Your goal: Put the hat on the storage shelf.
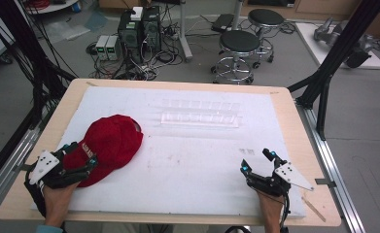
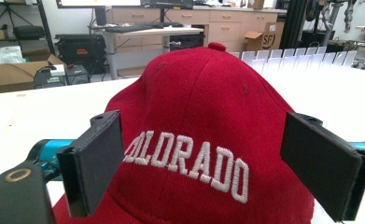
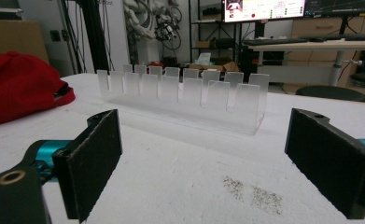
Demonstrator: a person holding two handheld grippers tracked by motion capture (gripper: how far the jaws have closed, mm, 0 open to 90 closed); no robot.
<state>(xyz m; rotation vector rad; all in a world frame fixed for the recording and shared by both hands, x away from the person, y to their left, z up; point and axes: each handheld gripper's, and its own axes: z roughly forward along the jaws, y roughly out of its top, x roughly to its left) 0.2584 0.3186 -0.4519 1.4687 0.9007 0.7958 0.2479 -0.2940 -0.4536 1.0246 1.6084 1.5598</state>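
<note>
High view: a red cap [image 1: 111,143] lies on the white sheet [image 1: 187,165] covering the bench [image 1: 294,126], toward its left side. The left gripper [image 1: 83,155] sits at the cap's near-left edge, its fingers spread with the cap's edge between them. The right gripper [image 1: 258,161] rests near the bench's right front, fingers spread over bare sheet, well apart from the cap. A clear slotted rack [image 1: 199,116] stands toward the far middle.

Left gripper view: the cap [image 2: 203,135], lettered COLORADO, sits between the open fingers [image 2: 96,163]; whether they touch it I cannot tell. The rack [image 2: 292,58] is behind.

Right gripper view: the fingers [image 3: 94,161] stand wide apart, holding nothing. The rack [image 3: 185,95] is ahead, the cap [image 3: 21,86] at left.
</note>
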